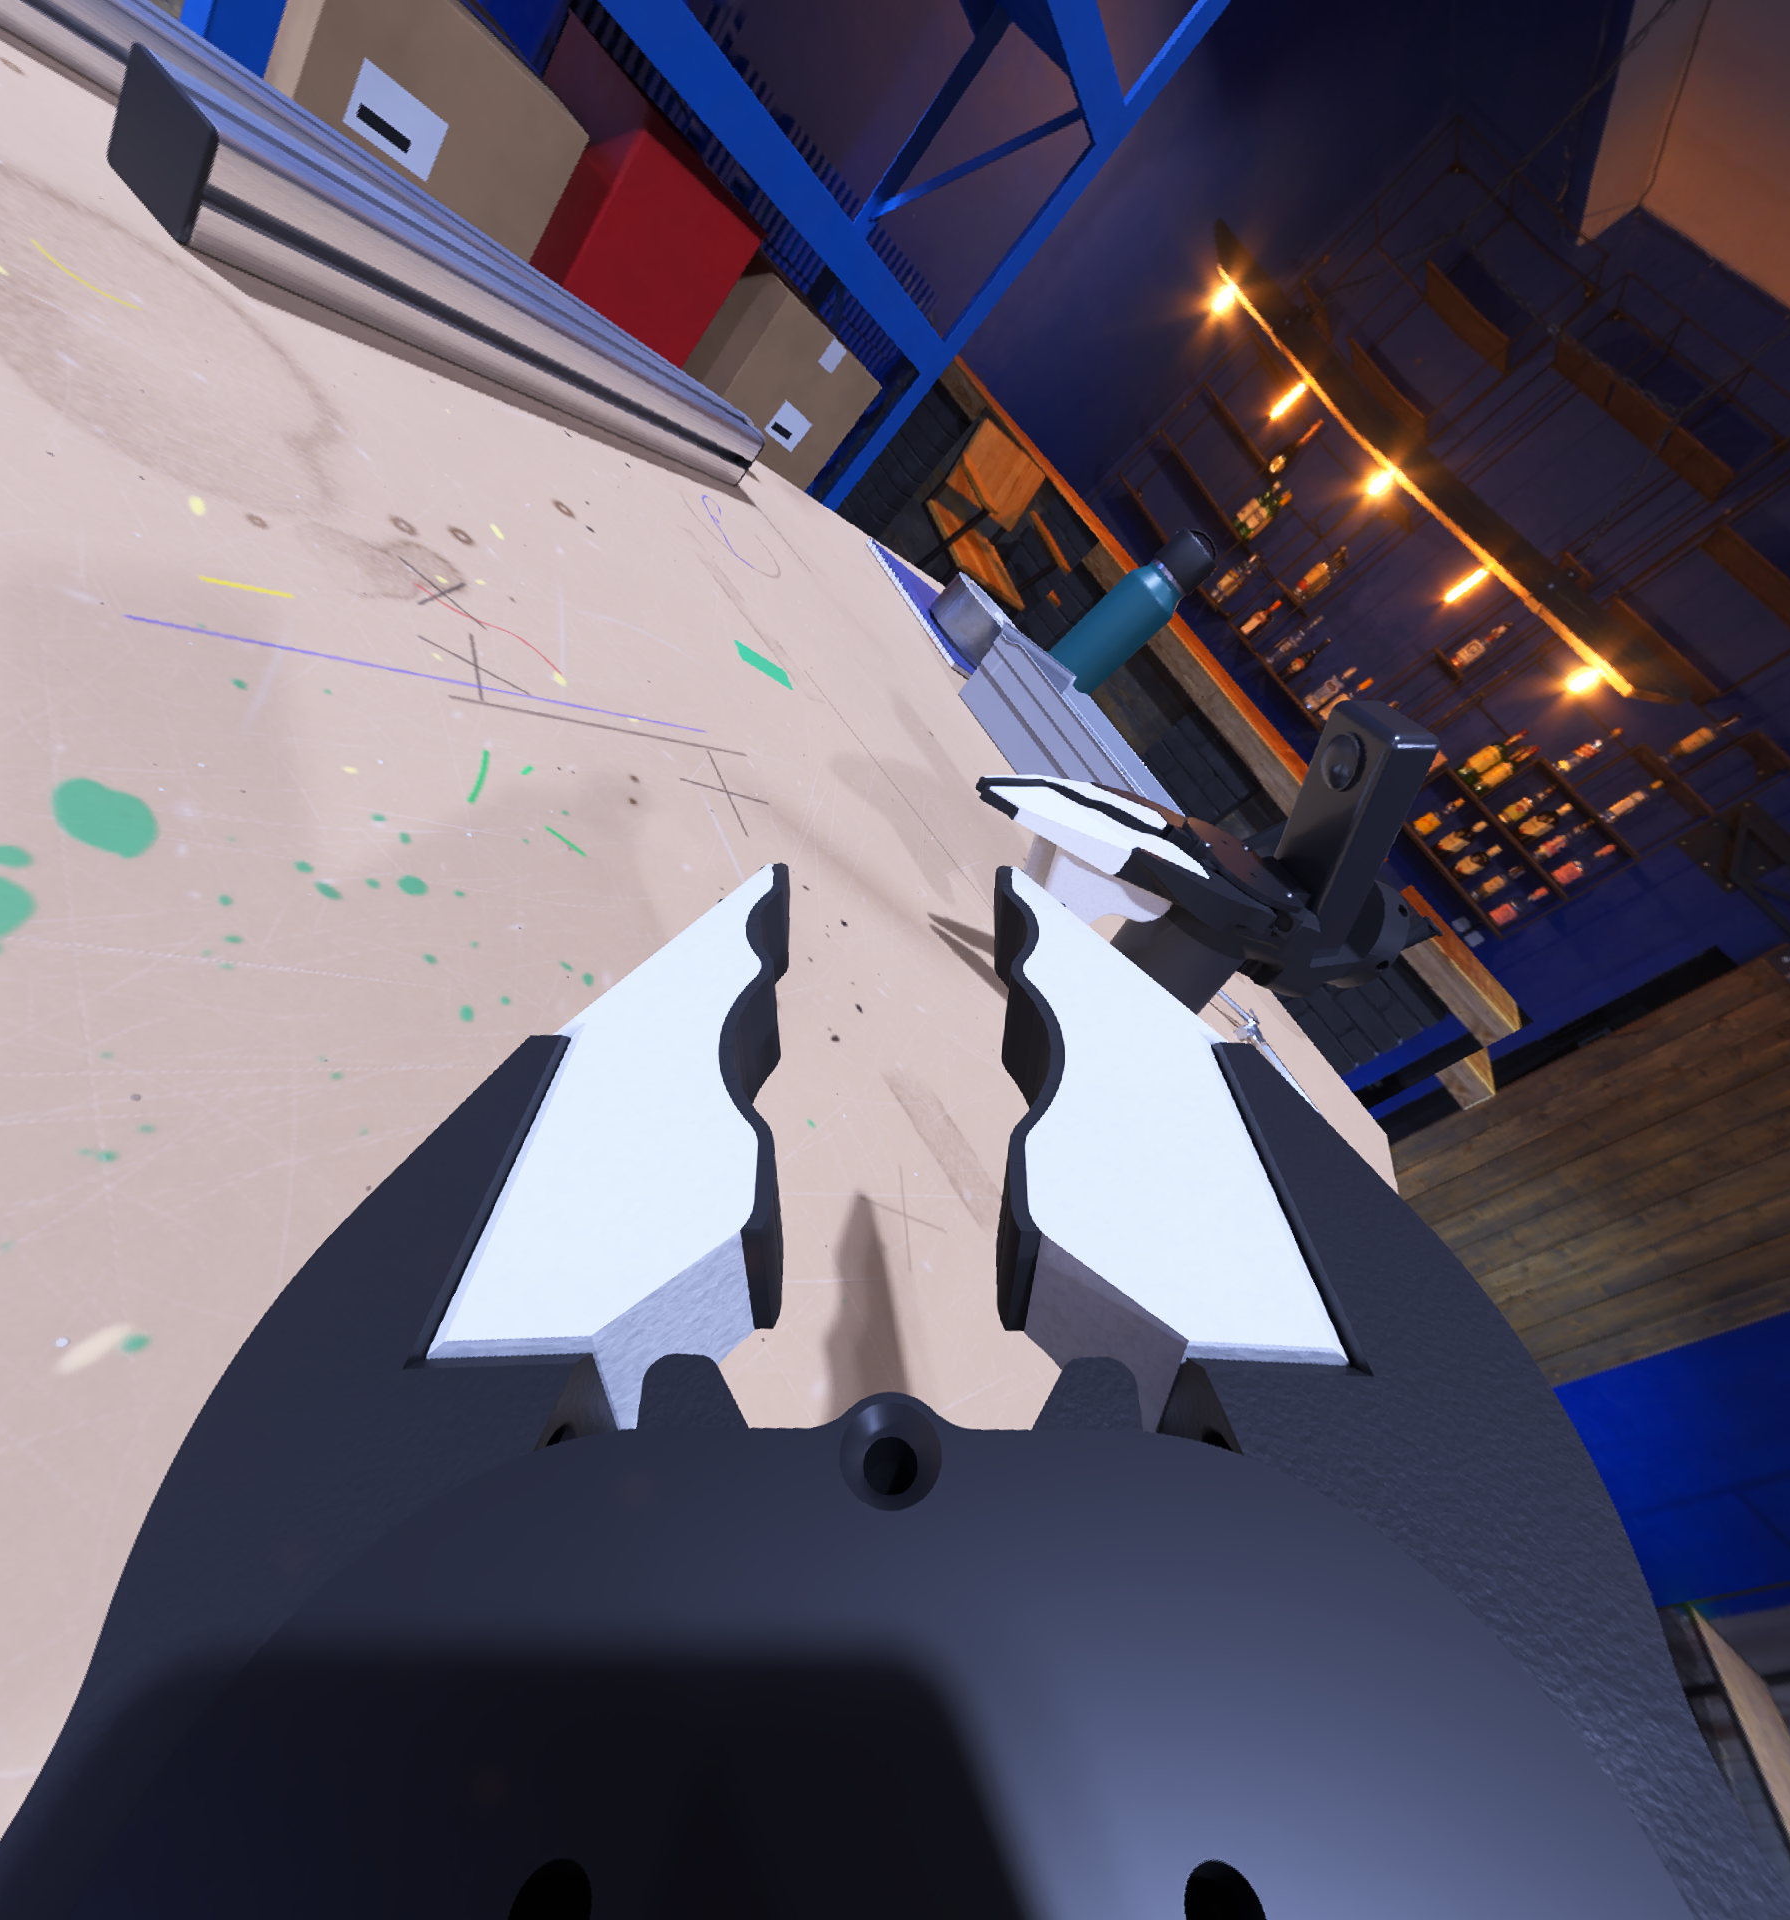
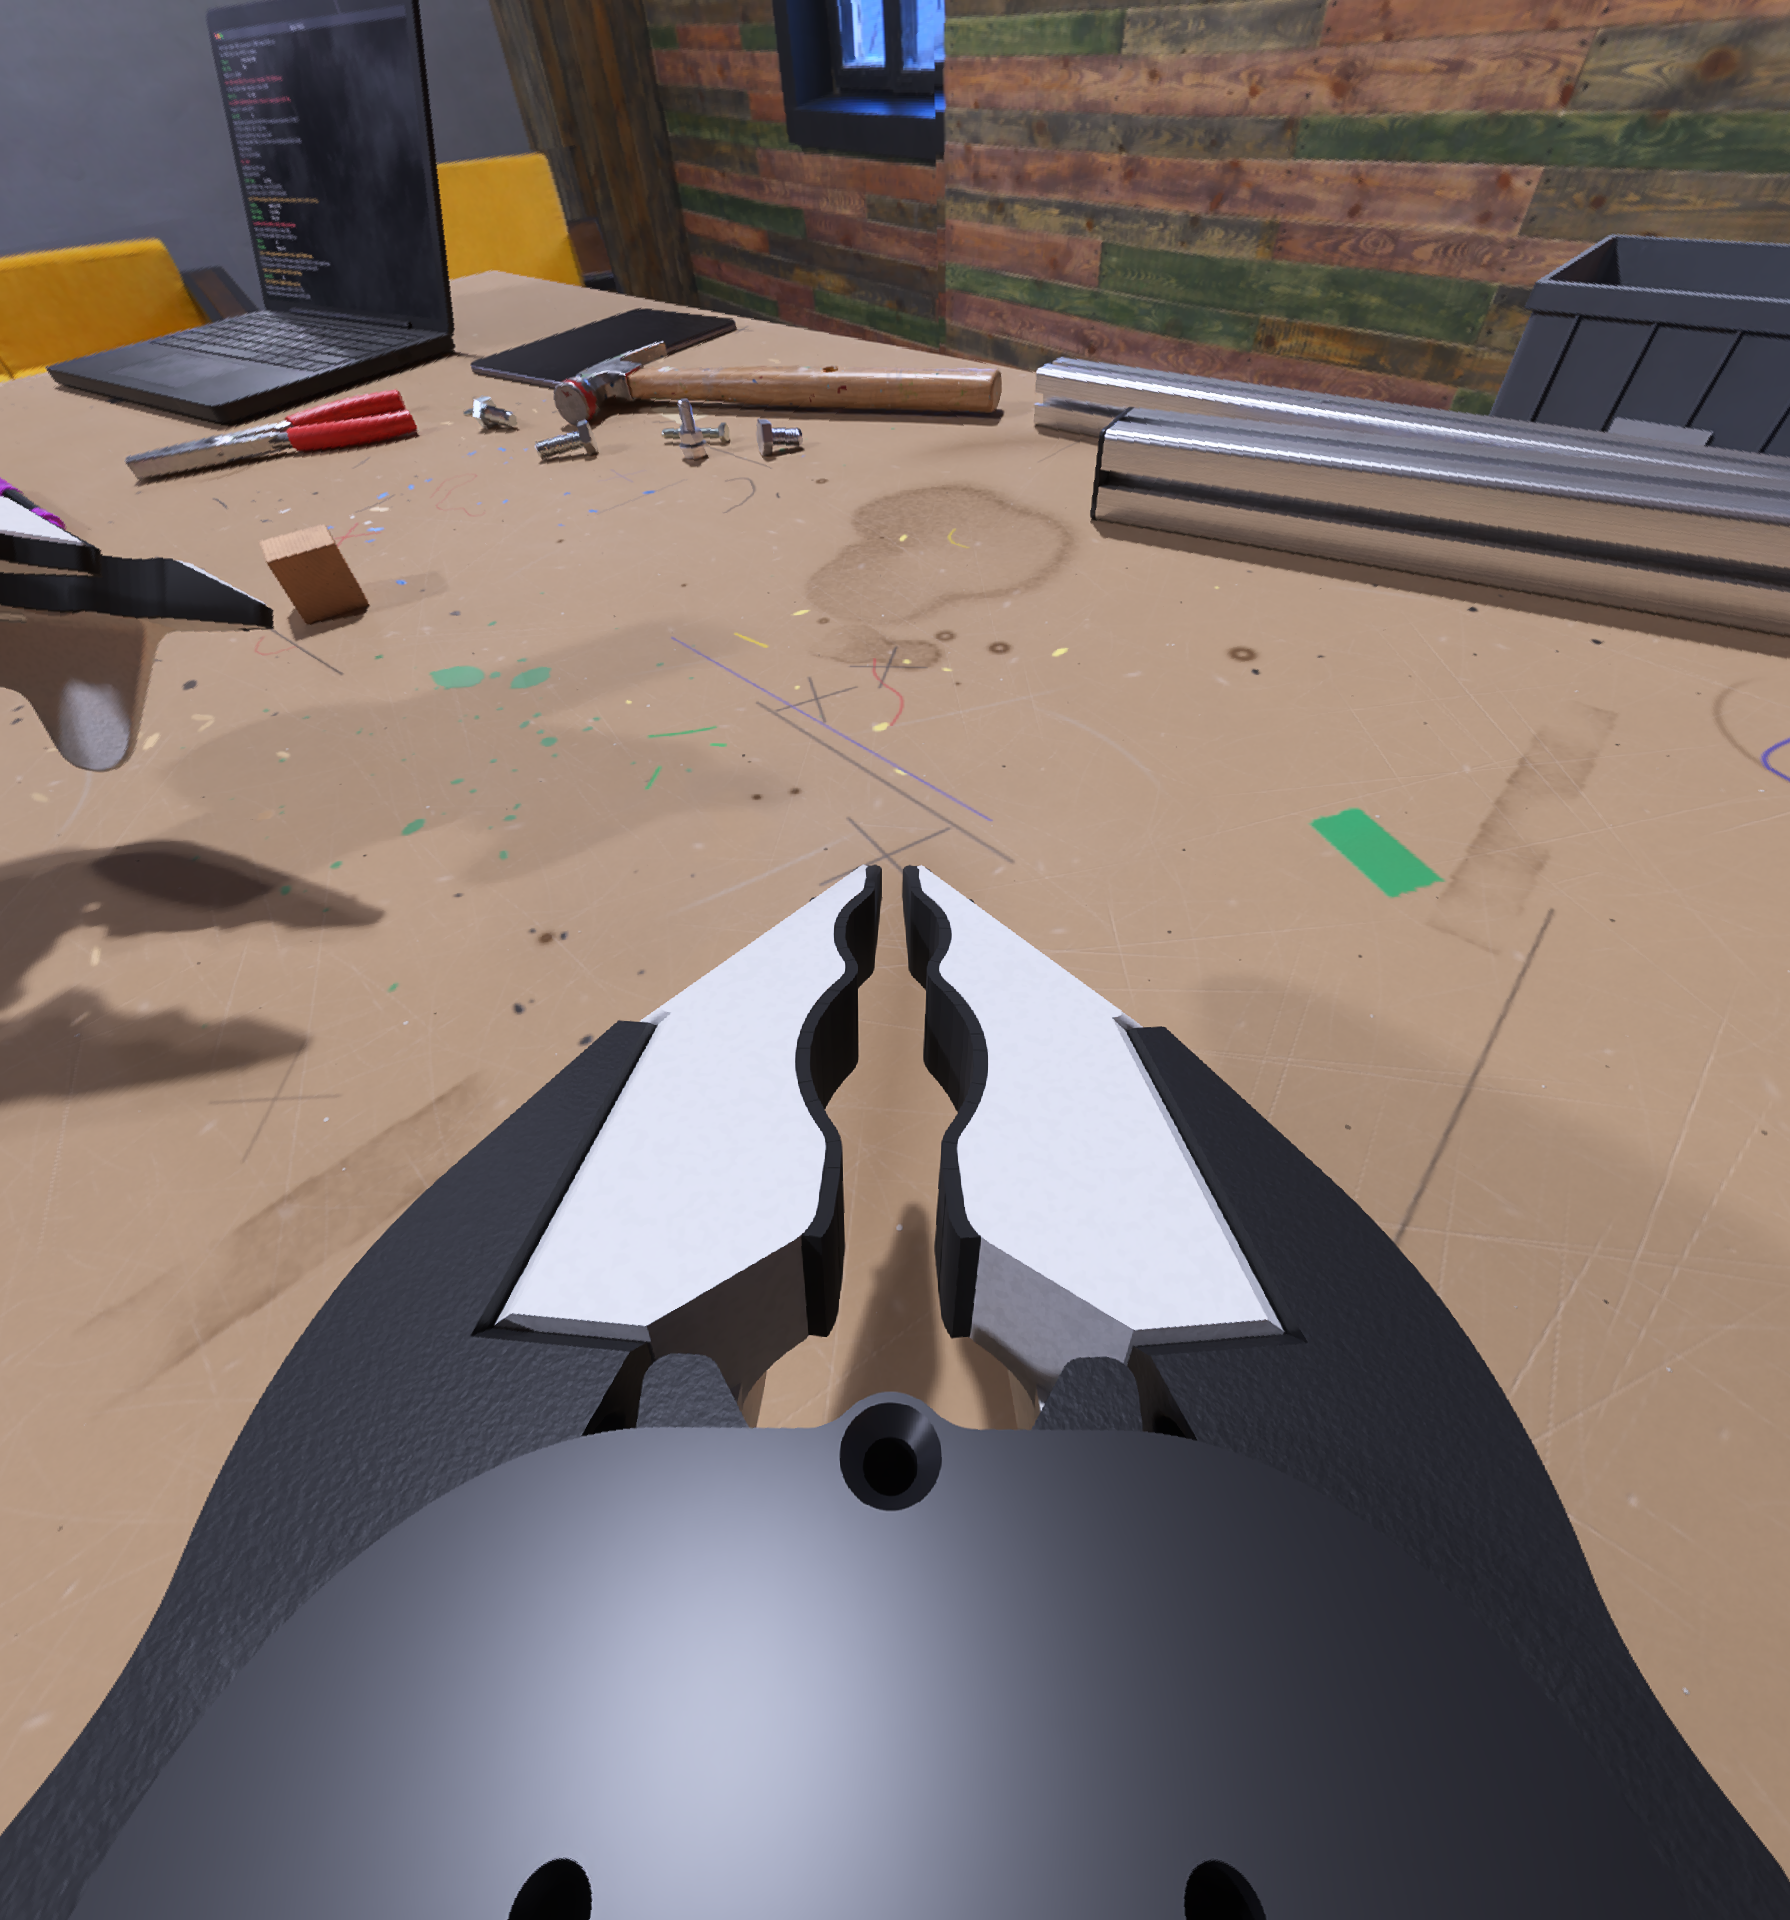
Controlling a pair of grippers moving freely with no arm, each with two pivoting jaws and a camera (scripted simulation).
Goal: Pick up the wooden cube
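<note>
Wooden cube (image 2: 314,572) on the tabletop (image 2: 1130,935) near the pliers (image 2: 278,434), ungrasped, just beyond left gripper (image 1: 889,894), parted and empty for approach; right gripper (image 2: 891,881) nearly closed, empty, well apart.

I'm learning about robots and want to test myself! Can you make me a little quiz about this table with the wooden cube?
1. True or false: the wooden cube is held in a gripper.
2. Which gripper has the wider gap between its fingers: the left gripper or the right gripper?
3. Which tool has red handles? A) hammer B) pliers C) laptop

Key:
1. False. It sits on the table, with nothing gripping it.
2. The left gripper. The right one's fingertips are almost together.
3. B, the pliers, which lie in front of the laptop.
</note>
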